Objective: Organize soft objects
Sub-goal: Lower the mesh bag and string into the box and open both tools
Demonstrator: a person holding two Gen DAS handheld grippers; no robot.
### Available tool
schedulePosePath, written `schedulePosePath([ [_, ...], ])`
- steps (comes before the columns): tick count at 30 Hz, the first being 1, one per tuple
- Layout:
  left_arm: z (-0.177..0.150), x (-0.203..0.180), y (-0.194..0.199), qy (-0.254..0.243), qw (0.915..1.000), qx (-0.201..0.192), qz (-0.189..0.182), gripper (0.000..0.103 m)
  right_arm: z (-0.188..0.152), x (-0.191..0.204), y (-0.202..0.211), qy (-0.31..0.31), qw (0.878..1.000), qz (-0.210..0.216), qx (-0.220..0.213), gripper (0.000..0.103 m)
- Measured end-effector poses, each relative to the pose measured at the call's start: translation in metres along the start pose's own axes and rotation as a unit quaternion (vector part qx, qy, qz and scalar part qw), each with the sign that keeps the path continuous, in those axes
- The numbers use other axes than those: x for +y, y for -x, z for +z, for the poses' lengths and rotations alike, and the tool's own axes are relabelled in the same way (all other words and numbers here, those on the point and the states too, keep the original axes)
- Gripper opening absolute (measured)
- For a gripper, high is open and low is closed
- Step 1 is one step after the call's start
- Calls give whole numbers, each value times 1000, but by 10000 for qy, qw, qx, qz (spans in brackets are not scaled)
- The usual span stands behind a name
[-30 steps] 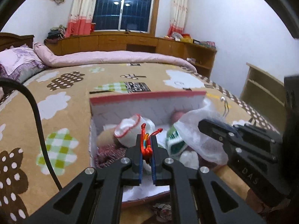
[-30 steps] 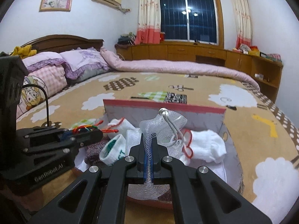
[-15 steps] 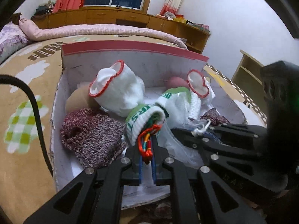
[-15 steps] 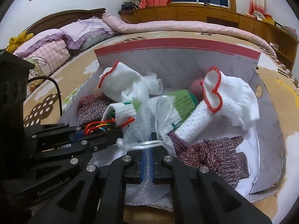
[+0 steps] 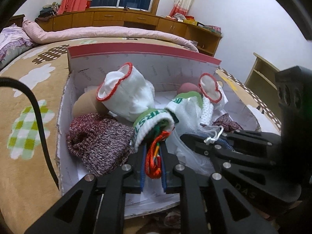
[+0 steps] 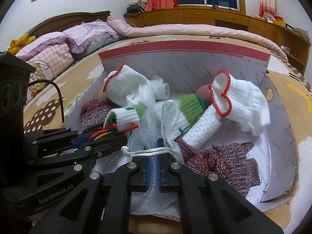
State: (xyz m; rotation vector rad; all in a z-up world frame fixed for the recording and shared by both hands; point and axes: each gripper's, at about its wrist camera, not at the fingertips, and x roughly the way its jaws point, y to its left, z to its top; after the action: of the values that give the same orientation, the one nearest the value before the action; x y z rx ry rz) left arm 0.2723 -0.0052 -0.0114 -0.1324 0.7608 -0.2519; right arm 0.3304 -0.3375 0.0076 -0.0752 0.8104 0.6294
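A grey shoe box (image 5: 136, 50) with a pink rim lies on the bed and holds white red-trimmed socks (image 5: 126, 95), a green-and-white sock (image 5: 154, 120) and maroon knits (image 5: 97, 138). My left gripper (image 5: 154, 152) sits low over the box's near end. Its jaws are opening, and a red multicoloured cord (image 5: 154, 161) lies loosely between the pads. Beside it, my right gripper (image 6: 154, 152) is shut on a white mesh bag (image 6: 161, 120) with a white drawstring. The bag rests on the socks. The left gripper (image 6: 120, 138) also shows at the left of the right wrist view.
The box stands on a tan blanket (image 5: 29, 97) with cloud patterns. Pillows (image 6: 58, 46) lie at the bed's head on the left. A black cable (image 5: 39, 120) crosses the blanket left of the box. Wooden cabinets (image 6: 214, 17) line the far wall.
Both grippers have come down from above the bed into the box with the cord and the mesh bag. The left pads have parted a little around the cord.
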Motion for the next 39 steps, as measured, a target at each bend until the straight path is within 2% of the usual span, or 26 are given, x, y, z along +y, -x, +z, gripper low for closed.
schedulePosePath([
  [5, -1, -2, 4, -10, 9998, -69, 162, 18, 1, 3, 1, 30, 10000, -33, -37, 8],
  [6, -1, -3, 5, -25, 9996, -105, 257, 20, 1, 5, 2, 63, 9999, -132, -61, 13],
  [7, -1, -5, 7, -54, 9992, -146, 381, 21, 2, 7, 3, 117, 9995, -282, -101, 21],
  [10, -1, -5, 9, -42, 9988, -172, 455, 22, 3, 9, 7, 93, 9976, -675, -158, 33],
  [17, -1, -10, 13, -104, 9969, -245, 737, 27, 4, 1, 9, -66, 9981, -596, -153, 36],
  [21, -3, -18, 21, -176, 9910, -442, 1255, 33, 5, -2, 15, -146, 9971, -696, -268, 51],
  [26, -5, -16, 25, 67, 9904, -372, 1333, 37, 6, 0, 19, -141, 9963, -805, -257, 57],
  [32, -3, -19, 31, 51, 9892, -285, 1439, 40, 8, -2, 25, -217, 9963, -816, -171, 65],
  [35, -2, -19, 36, 91, 9886, -307, 1473, 46, 9, -3, 27, -273, 9962, -808, -148, 68],
  [37, -1, -17, 38, 126, 9866, -322, 1598, 55, 9, -4, 30, -300, 9954, -896, -129, 75],
  [39, 0, -12, 41, 248, 9874, -320, 1530, 59, 9, -6, 31, -368, 9950, -928, -90, 81],
])
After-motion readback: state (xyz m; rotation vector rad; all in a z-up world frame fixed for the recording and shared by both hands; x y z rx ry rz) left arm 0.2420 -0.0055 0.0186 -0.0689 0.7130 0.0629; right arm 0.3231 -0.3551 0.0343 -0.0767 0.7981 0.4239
